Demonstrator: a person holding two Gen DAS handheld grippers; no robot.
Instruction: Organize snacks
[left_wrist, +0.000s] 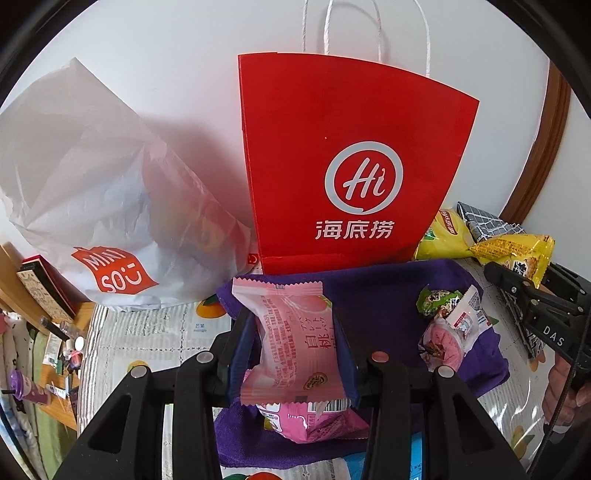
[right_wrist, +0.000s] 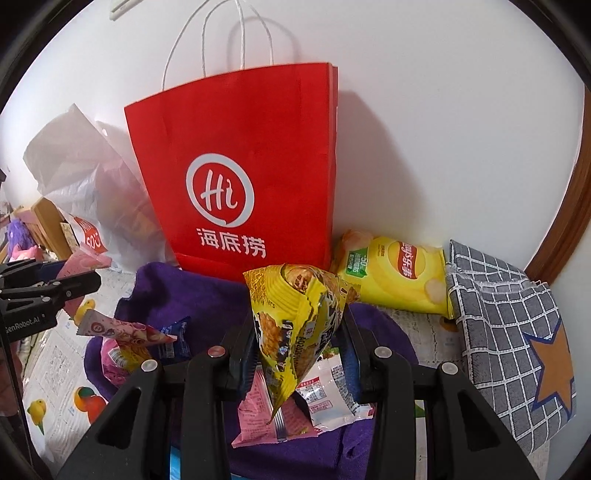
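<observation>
Left wrist view. Left gripper (left_wrist: 295, 347) clenched on a pink peach snack packet (left_wrist: 295, 339), held upright between the blue pads, clear of the purple cloth (left_wrist: 369, 295) below. Grip sits on the packet's puffed middle; judged risk: the slick film sliding out under a quick swing, or the air pillow bursting if squeezed harder. Red paper bag (left_wrist: 351, 155) standing at 12 o'clock against the wall, mouth well above the packet. Likely drop point, though not certain; a low approach would strike the bag's front face and tip it or fold it flat. White plastic bag (left_wrist: 110, 206) slumped at 10 o'clock, just beside the red one. Another pink packet (left_wrist: 314, 424) lying at 6 o'clock under the gripper. Small wrapped snacks (left_wrist: 450, 325) at 3 o'clock on the cloth. Right gripper (left_wrist: 524, 295) visible at 3 o'clock, carrying its own load; both tools heading for one bag mouth together could collide.

Right wrist view. Right gripper (right_wrist: 299, 354) clamped on a yellow snack bag (right_wrist: 295, 325), pinched at the lower half, top corner splayed toward 12 o'clock. Crumpled foil, so the hold looks uneven; possible twist and slip. Yellow chip bag (right_wrist: 399, 273) resting at 2 o'clock beside the red bag's base, touching the grid cloth with star (right_wrist: 517, 350) at 3 o'clock. Loose packets on the purple cloth at 6 and 9 o'clock; a dropped bag would land among them and undo the sorting. Left gripper at 9 o'clock, near.
</observation>
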